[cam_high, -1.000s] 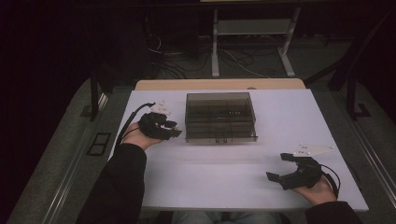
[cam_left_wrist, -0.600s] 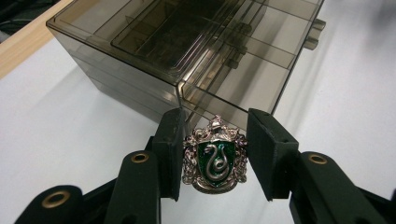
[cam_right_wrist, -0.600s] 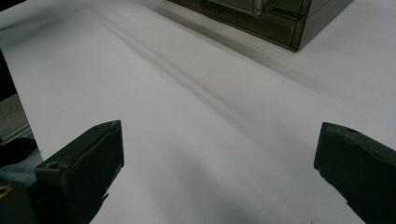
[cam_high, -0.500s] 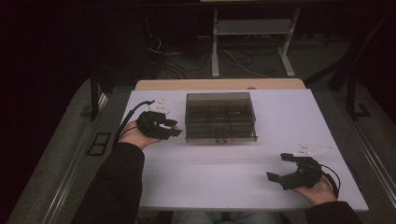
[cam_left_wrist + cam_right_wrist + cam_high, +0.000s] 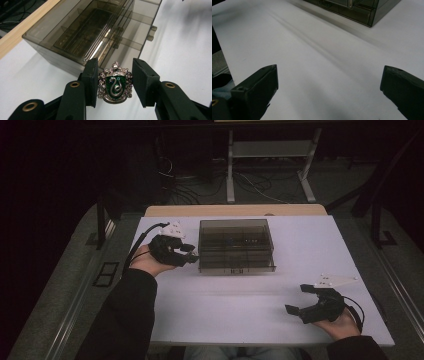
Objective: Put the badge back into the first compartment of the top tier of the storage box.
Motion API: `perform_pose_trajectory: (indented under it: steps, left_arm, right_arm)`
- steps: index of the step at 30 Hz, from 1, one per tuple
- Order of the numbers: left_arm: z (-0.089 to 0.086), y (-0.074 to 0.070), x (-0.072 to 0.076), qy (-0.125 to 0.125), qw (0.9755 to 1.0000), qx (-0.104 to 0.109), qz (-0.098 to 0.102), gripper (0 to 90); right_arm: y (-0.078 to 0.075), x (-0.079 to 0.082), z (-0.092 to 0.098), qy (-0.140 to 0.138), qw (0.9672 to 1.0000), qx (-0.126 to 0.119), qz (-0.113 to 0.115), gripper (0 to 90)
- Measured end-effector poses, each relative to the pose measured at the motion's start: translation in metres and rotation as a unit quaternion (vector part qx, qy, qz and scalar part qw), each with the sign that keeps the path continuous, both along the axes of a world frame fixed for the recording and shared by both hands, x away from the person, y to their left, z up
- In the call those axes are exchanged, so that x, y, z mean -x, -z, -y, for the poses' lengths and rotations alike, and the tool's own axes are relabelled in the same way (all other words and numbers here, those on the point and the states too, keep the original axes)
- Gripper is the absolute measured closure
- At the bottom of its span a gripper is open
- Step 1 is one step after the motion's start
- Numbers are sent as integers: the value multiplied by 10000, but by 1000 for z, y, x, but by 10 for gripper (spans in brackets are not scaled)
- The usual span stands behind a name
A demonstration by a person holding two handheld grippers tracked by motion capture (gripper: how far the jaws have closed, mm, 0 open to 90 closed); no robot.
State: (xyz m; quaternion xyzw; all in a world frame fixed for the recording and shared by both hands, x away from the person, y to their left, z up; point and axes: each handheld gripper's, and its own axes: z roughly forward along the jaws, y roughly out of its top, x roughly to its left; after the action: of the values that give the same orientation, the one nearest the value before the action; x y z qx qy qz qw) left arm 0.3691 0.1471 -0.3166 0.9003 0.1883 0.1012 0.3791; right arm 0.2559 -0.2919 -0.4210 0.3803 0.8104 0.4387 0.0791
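Left gripper [image 5: 187,256] fingers clamped and raised; right gripper [image 5: 300,301] fingers wide apart, low.

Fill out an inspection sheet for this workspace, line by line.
Surface: white table, bare around the box.
Job's things: smoky clear compartment box; silver-and-green snake crest badge.
Clutter: nothing seen.
Grippers: left claw shut on the badge beside the box; right claw open, above bare table.
Cables: one trails from each claw; more on the floor behind.
Surroundings: dark room, metal stand behind.
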Motion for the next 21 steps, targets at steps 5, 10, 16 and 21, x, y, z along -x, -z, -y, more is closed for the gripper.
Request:
perform_pose_trajectory:
  steps: [5,10,16,21]
  left_arm:
    - [6,-1,-2,68,10000,-36,2,573]
    - [10,-1,-3,82,10000,10,7,573]
    - [17,-3,-3,208,9998,-67,24,573]
    - [23,-3,-4,248,9997,-72,22,573]
  right_arm:
    - [0,0,0,0,10000,-4,-1,13]
    - [0,0,0,15,10000,-13,-14,13]
    - [0,0,0,-3,10000,-3,1,13]
    - [0,0,0,-6,10000,-7,-3,13]
